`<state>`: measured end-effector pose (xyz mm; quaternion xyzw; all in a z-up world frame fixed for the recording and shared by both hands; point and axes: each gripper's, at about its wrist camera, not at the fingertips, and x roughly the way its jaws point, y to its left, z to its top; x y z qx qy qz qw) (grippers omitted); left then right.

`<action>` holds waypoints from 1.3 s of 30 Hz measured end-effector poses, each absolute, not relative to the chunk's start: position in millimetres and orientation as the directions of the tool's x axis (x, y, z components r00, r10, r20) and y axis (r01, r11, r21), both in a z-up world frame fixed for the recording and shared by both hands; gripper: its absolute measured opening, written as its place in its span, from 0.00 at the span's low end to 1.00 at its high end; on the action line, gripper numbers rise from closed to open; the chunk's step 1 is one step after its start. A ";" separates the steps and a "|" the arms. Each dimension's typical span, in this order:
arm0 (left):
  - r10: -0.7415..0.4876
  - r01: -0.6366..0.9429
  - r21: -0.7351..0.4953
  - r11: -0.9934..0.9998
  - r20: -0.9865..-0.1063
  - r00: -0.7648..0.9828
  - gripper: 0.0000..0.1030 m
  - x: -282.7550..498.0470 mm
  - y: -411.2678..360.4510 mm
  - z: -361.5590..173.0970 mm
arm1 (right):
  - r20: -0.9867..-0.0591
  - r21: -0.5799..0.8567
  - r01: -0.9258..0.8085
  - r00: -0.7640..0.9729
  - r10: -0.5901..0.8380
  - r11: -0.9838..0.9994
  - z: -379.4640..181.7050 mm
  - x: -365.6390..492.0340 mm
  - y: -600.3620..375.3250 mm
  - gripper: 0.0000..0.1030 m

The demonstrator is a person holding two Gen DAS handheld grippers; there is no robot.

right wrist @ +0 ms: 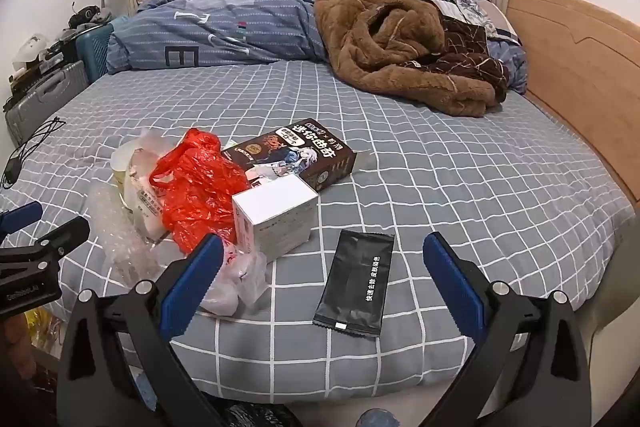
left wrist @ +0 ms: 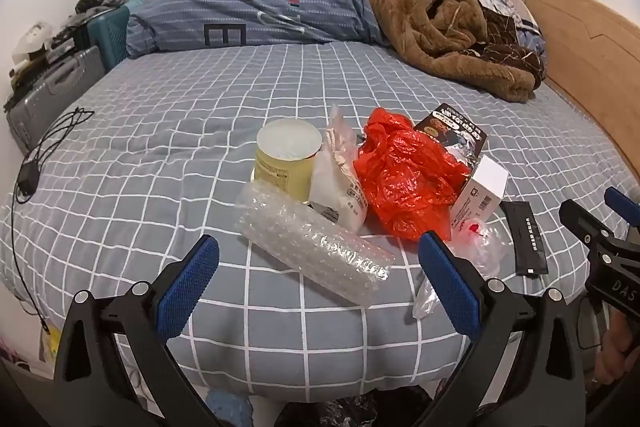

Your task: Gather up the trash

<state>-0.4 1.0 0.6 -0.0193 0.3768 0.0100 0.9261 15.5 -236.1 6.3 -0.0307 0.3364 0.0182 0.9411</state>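
Trash lies in a heap near the front edge of the bed: a roll of bubble wrap (left wrist: 316, 247), a yellow can (left wrist: 286, 159), a white pouch (left wrist: 340, 183), a red plastic bag (left wrist: 404, 179), a brown printed box (right wrist: 296, 153), a white box (right wrist: 276, 219), a crumpled clear bag (right wrist: 236, 279) and a black sachet (right wrist: 356, 283). My left gripper (left wrist: 318, 267) is open and empty, just short of the bubble wrap. My right gripper (right wrist: 322, 263) is open and empty, with the black sachet between its fingers' line of sight.
The bed (left wrist: 200, 99) has a grey checked sheet. A folded blue duvet (left wrist: 256, 7) and a brown fleece blanket (left wrist: 444, 23) lie at the back. A wooden headboard (left wrist: 588, 39) runs along the right. Suitcases (left wrist: 52, 87) and a black cable (left wrist: 44, 147) are at the left.
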 end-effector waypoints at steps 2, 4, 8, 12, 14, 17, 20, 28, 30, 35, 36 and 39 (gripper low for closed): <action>0.004 -0.034 -0.030 0.999 -0.695 0.719 0.94 -0.6 1.9 1.5 | -0.633 -0.045 -0.058 0.774 0.016 0.997 6.4 16.4 -235.7 0.93; 0.007 -0.037 -0.029 0.999 -0.692 0.722 0.94 -0.4 3.2 2.2 | -0.631 -0.044 -0.059 0.775 0.018 0.997 6.0 17.3 -235.6 0.93; 0.005 -0.026 -0.020 0.999 -0.685 0.729 0.94 -3.3 0.6 3.4 | -0.627 -0.042 -0.060 0.779 0.021 0.997 6.9 15.2 -238.0 0.93; 0.001 -0.020 -0.019 1.000 -0.686 0.727 0.94 -5.0 -2.9 5.1 | -0.625 -0.040 -0.061 0.780 0.022 0.997 8.4 15.2 -237.7 0.93; 0.001 -0.019 -0.019 1.000 -0.689 0.725 0.94 -6.1 -4.0 5.7 | -0.623 -0.042 -0.061 0.782 0.021 0.997 8.9 15.4 -237.6 0.93; 0.000 -0.023 -0.025 0.999 -0.694 0.720 0.94 -2.1 -2.2 1.1 | -0.623 -0.042 -0.061 0.782 0.022 0.997 9.3 15.0 -237.2 0.93; 0.002 -0.025 -0.023 0.999 -0.695 0.719 0.94 -1.8 -1.9 1.0 | -0.621 -0.043 -0.059 0.784 0.020 0.997 9.0 14.5 -237.2 0.93; 0.001 -0.026 -0.024 0.999 -0.697 0.717 0.94 -2.1 -1.7 -0.5 | -0.621 -0.042 -0.060 0.784 0.021 0.997 9.3 14.0 -236.8 0.93; 0.002 -0.026 -0.023 0.999 -0.697 0.717 0.94 -2.1 -1.8 -0.5 | -0.621 -0.042 -0.060 0.784 0.021 0.997 9.3 13.9 -236.5 0.93; 0.000 -0.021 -0.022 1.000 -0.698 0.716 0.94 -2.3 -2.7 -2.0 | -0.621 -0.044 -0.062 0.784 0.021 0.997 9.8 13.6 -236.0 0.93; 0.000 -0.019 -0.020 1.000 -0.698 0.716 0.94 -2.2 -3.3 -2.2 | -0.620 -0.043 -0.061 0.784 0.021 0.997 9.5 13.6 -236.1 0.93; 0.000 -0.016 -0.017 1.000 -0.697 0.717 0.94 -2.7 -4.3 -2.3 | -0.621 -0.043 -0.060 0.784 0.020 0.997 9.4 13.6 -236.1 0.93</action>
